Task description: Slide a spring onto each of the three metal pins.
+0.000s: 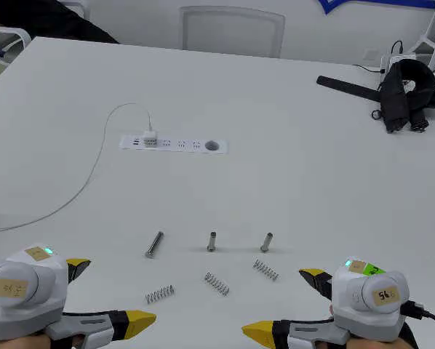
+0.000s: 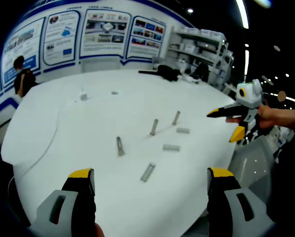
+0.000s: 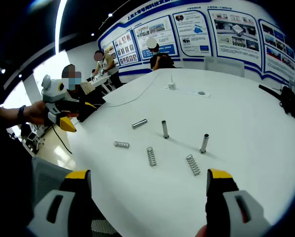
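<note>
1. Pins (image 1: pixel 212 241) sit in a row on the white surface (image 1: pixel 312 189), the left one lying flat and the other two upright.
2. Three springs (image 1: pixel 217 283) lie loose just nearer, apart from the pins.
3. Left gripper (image 1: pixel 110 292) and right gripper (image 1: pixel 284 305) flank the springs, fingers (image 1: pixel 139 318) apart, touching nothing.
4. Power strip (image 1: pixel 174 144) and black straps (image 1: pixel 403 91) lie well beyond.

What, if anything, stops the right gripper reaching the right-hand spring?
Probably nothing, so yes: the right gripper is open near the table edge, and the right-hand spring lies on bare table just ahead of it, clear of the upright pin behind.
</note>
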A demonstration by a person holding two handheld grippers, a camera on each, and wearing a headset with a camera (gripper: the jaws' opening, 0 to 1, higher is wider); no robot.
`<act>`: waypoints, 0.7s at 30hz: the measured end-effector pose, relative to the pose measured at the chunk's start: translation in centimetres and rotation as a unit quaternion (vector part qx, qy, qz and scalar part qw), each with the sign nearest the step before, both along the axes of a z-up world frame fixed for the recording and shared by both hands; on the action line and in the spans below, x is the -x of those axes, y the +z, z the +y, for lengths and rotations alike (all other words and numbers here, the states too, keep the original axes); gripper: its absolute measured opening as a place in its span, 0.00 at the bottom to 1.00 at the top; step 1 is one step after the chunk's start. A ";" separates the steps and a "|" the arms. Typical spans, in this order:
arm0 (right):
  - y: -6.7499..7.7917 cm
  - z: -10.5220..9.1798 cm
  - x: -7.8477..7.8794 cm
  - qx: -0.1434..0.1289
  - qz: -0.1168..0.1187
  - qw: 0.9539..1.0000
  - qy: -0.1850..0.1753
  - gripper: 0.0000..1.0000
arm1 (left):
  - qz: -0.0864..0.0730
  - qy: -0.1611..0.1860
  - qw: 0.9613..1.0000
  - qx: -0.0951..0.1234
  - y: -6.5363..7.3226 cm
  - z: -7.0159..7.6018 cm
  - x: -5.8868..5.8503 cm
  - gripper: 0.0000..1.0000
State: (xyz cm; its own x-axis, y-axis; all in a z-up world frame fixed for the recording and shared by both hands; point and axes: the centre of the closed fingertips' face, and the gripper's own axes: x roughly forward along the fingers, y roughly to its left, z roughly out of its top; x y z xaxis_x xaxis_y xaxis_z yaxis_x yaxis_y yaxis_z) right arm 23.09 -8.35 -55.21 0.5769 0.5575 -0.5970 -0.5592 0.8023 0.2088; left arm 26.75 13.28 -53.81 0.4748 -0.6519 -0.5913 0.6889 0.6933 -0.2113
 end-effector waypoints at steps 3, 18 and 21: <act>0.0 -0.1 0.0 0.000 0.000 1.000 0.000 0.99 | 0.001 0.000 1.000 0.000 -0.1 0.0 -0.1 0.96; 0.0 0.3 -0.1 -0.003 -0.001 1.000 0.003 0.99 | 0.001 -0.002 1.000 -0.007 -0.4 0.2 -0.1 0.97; 0.0 0.3 0.0 -0.002 0.000 1.000 0.004 0.99 | 0.001 -0.003 1.000 -0.009 -0.5 0.3 -0.2 0.97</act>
State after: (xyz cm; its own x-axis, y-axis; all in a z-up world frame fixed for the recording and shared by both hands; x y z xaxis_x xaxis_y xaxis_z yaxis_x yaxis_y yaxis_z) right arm 23.12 -8.01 -55.25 0.5734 0.5645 -0.5938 -0.5651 0.7973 0.2123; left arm 26.97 13.59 -54.28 0.4692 -0.6442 -0.6041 0.6925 0.6929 -0.2009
